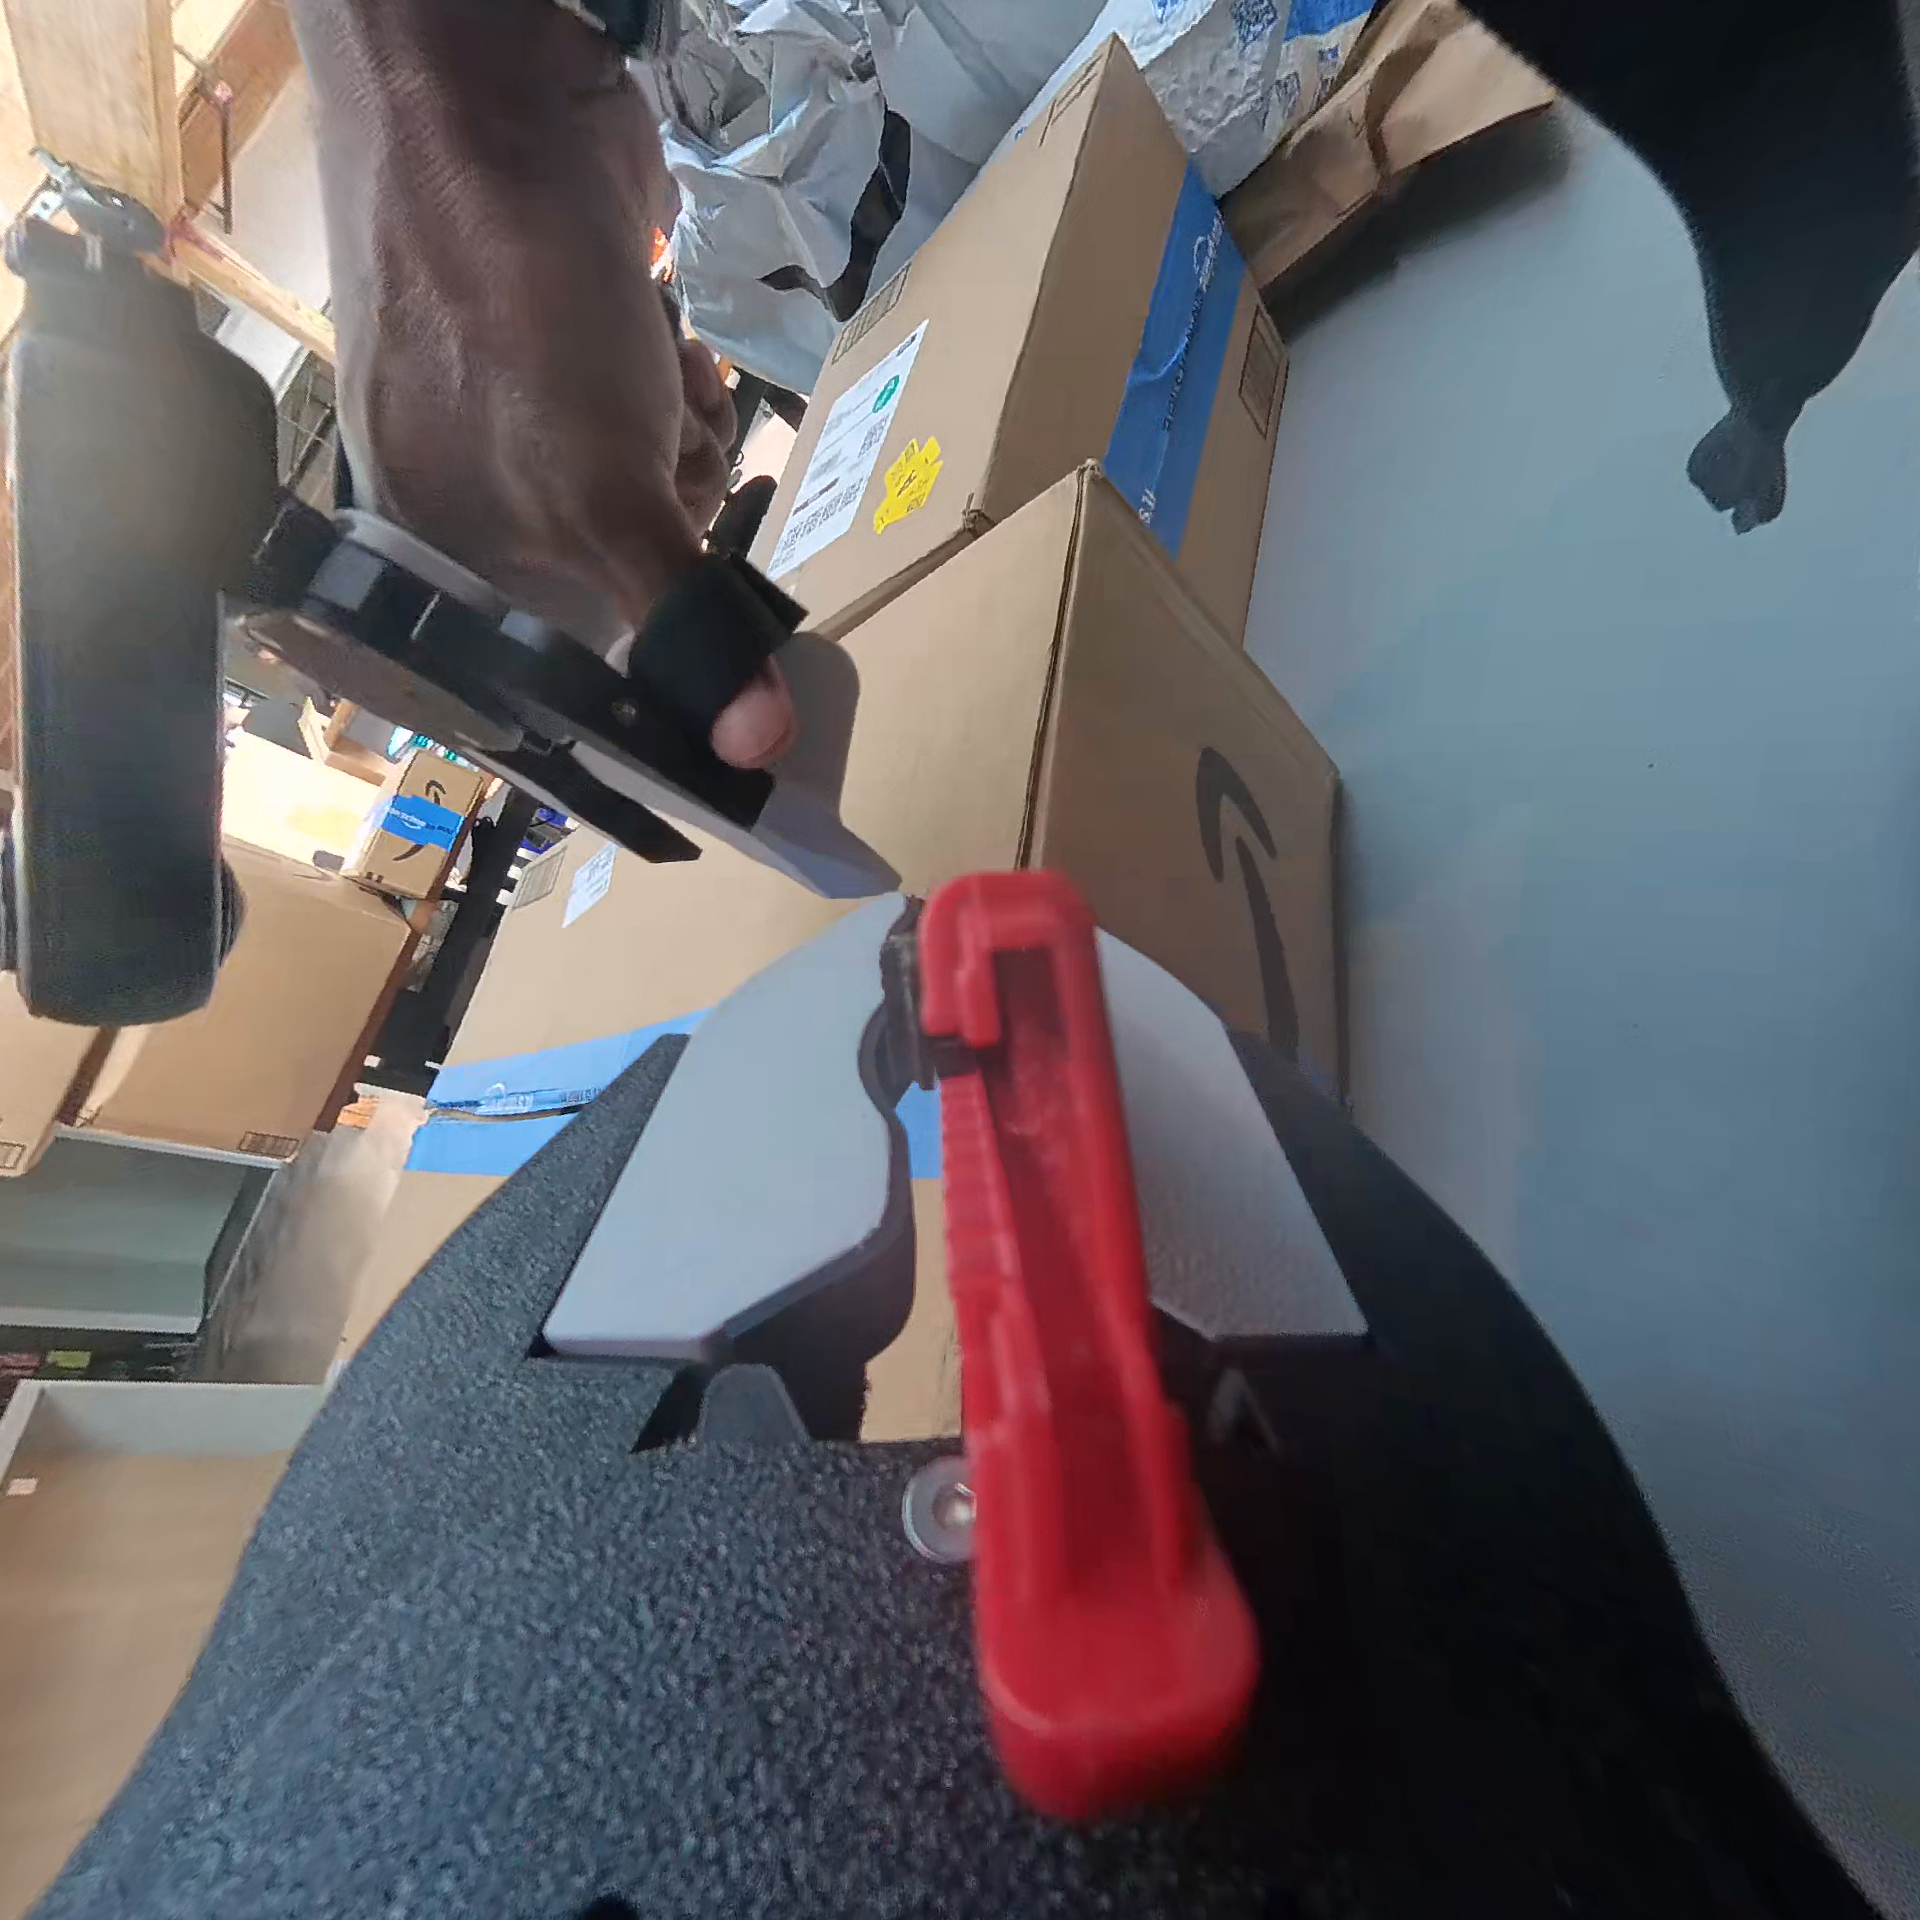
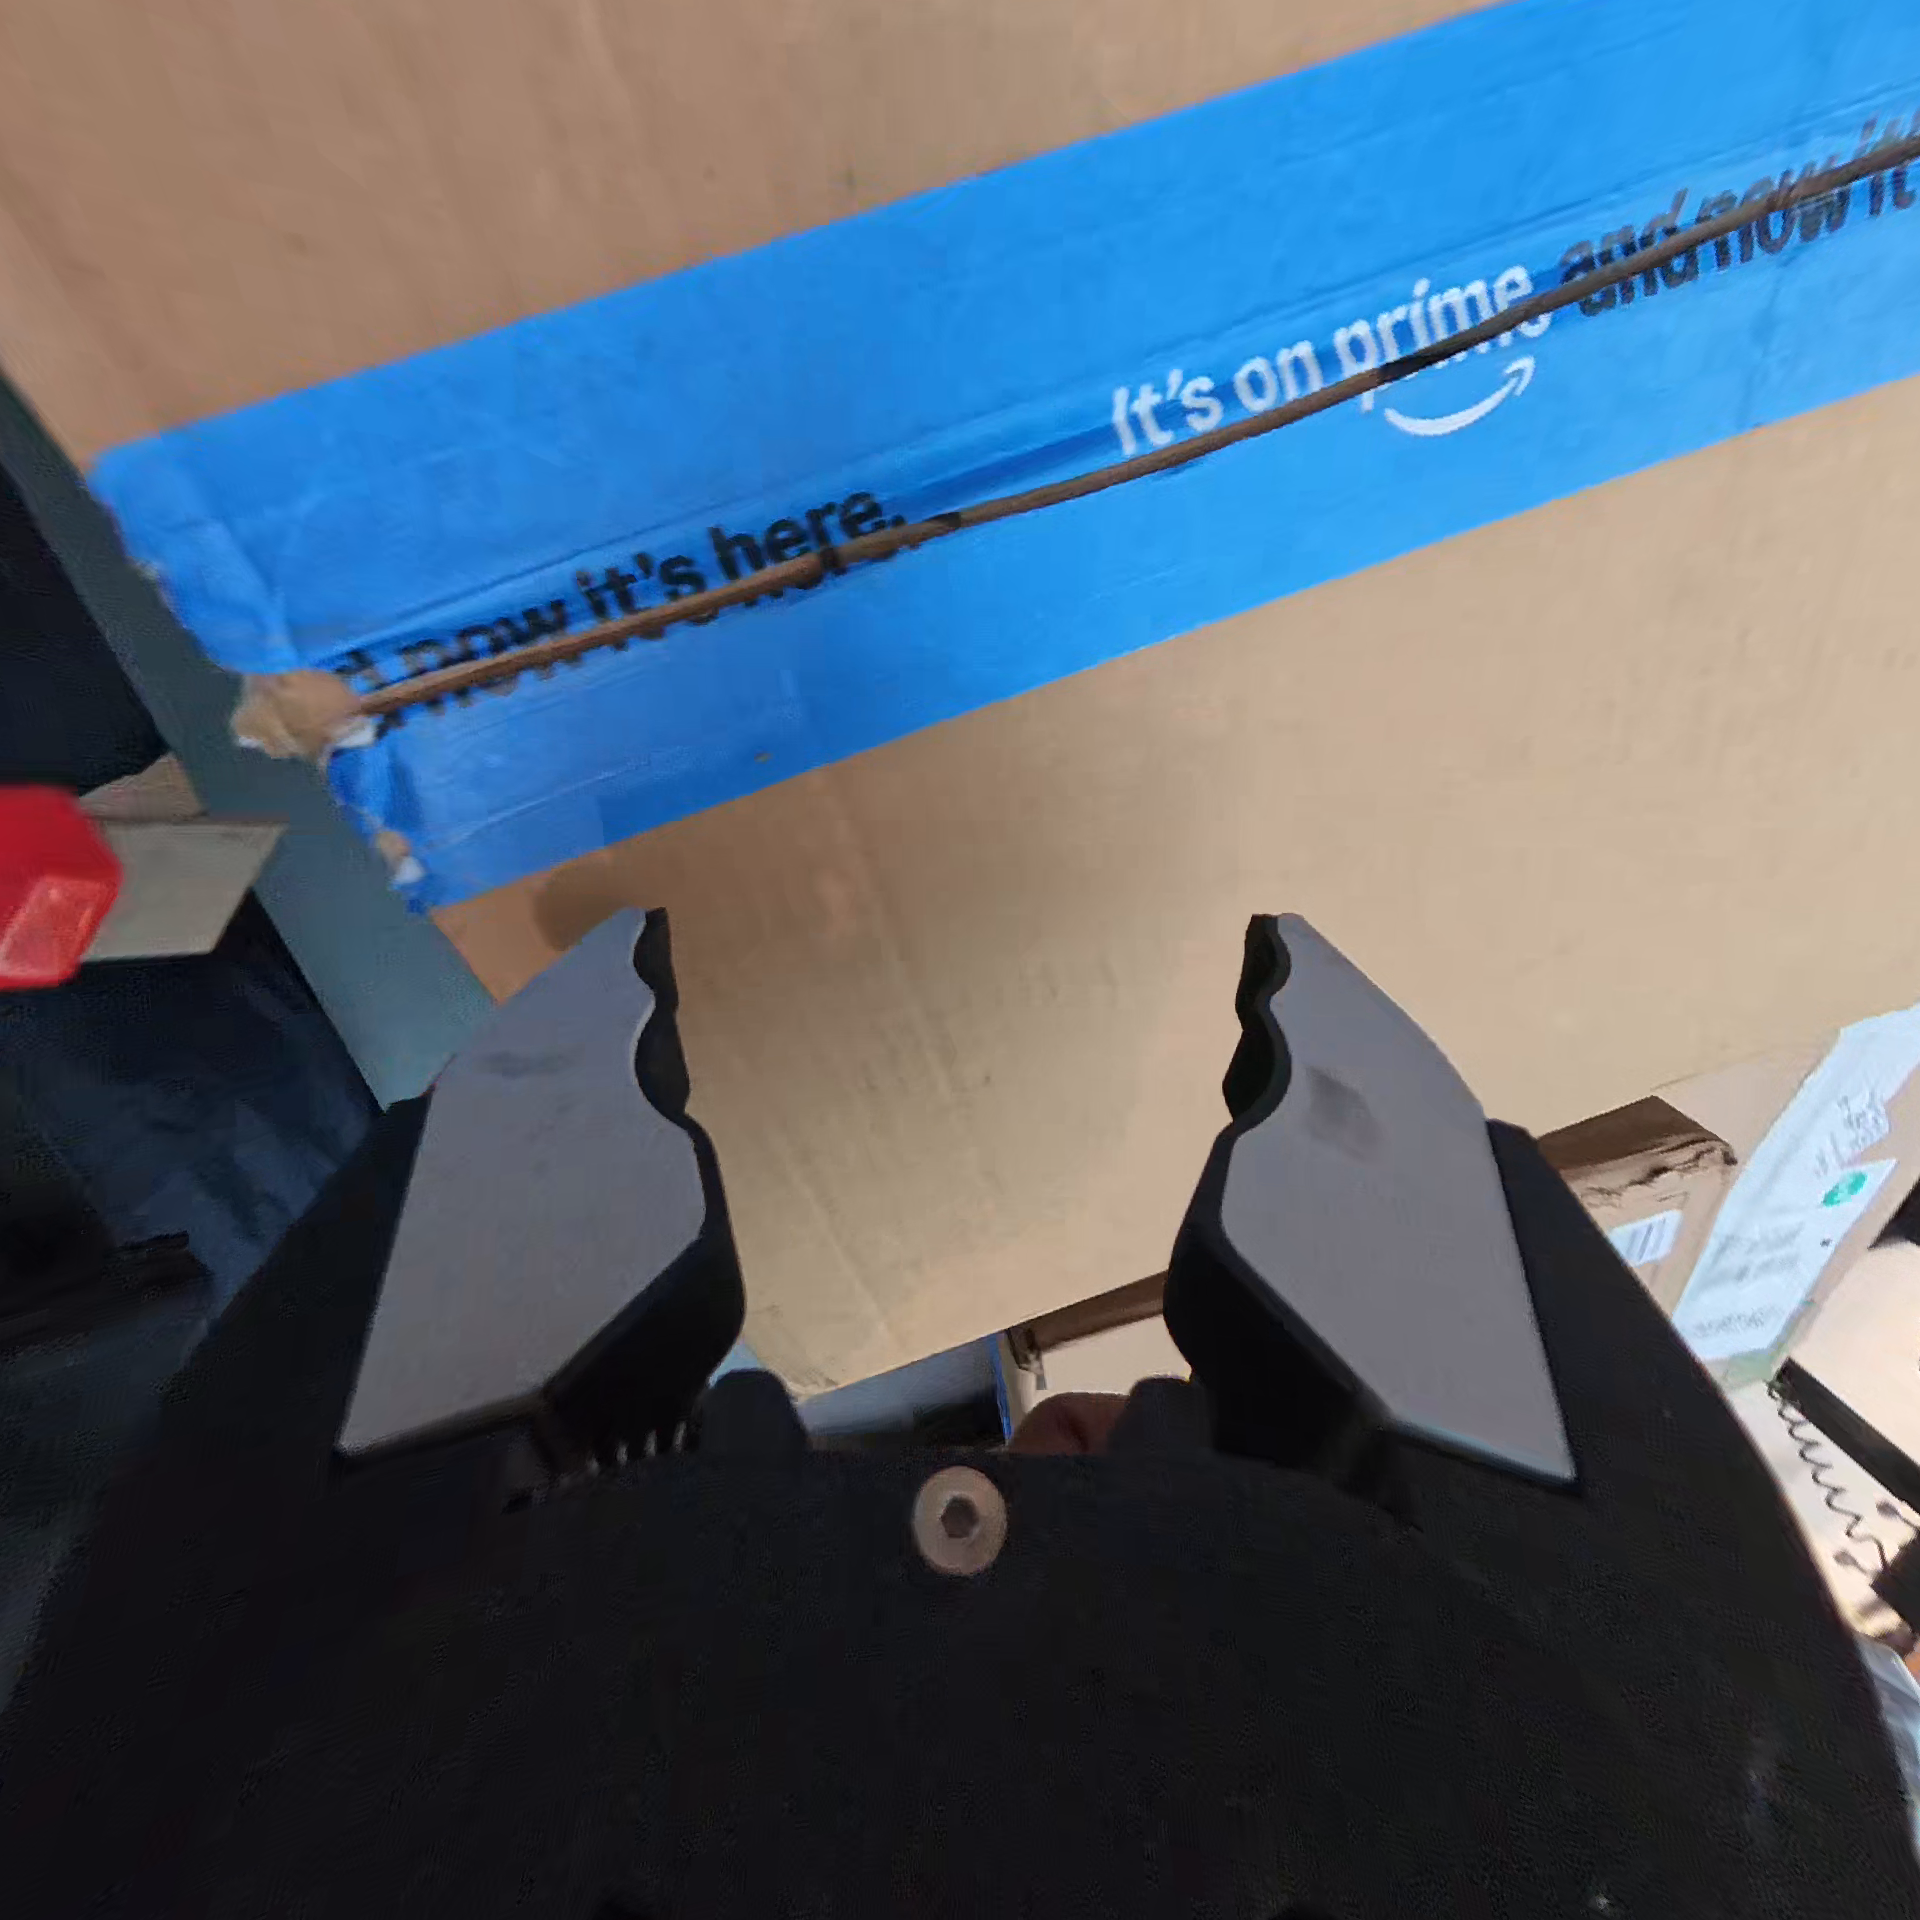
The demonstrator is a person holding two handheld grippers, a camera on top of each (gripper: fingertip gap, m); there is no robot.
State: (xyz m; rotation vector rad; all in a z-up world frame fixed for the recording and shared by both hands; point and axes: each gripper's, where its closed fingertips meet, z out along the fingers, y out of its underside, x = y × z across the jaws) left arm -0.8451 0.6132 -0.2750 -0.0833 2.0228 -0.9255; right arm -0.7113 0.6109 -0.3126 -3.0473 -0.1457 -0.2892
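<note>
My left gripper (image 1: 997,935) is shut on a red box cutter (image 1: 1060,1299), whose tip points at the near edge of a cardboard box (image 1: 1143,727) on the grey table. In the right wrist view the same box (image 2: 1039,987) fills the frame. Its blue tape (image 2: 727,364) runs across the top seam and has a thin slit (image 2: 1143,468) along it. My right gripper (image 2: 958,925) is open and empty just above the box top. In the left wrist view a person's hand holds it, one finger (image 1: 810,727) close to the cutter's tip. The cutter (image 2: 47,883) shows at the left edge.
A second taped box with a white label (image 1: 1039,312) stands behind the first. Grey plastic mailers (image 1: 790,156) and a brown paper bag (image 1: 1382,135) lie beyond it. More boxes (image 1: 260,997) stand at the left. The grey table (image 1: 1610,831) extends right.
</note>
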